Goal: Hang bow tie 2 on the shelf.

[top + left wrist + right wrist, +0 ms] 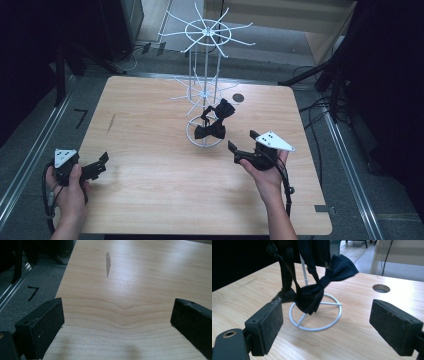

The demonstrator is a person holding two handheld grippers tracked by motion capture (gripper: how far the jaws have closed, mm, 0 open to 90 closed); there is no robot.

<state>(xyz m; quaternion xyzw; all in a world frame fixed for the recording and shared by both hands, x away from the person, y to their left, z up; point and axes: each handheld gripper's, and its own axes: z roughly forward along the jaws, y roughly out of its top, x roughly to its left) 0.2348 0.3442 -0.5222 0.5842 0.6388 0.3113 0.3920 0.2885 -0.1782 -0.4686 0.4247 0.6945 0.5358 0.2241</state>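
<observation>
The bow tie point(210, 131) hangs on the white stand point(205, 90), just left and far of the right gripper point(243, 145), whose jaws stand apart and empty

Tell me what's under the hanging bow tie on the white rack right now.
Under the bow tie sits the rack's white ring base on the wooden table, with a cross spoke showing inside the ring. The tie's lower wing covers the ring's left rear part and the post's foot.
</observation>
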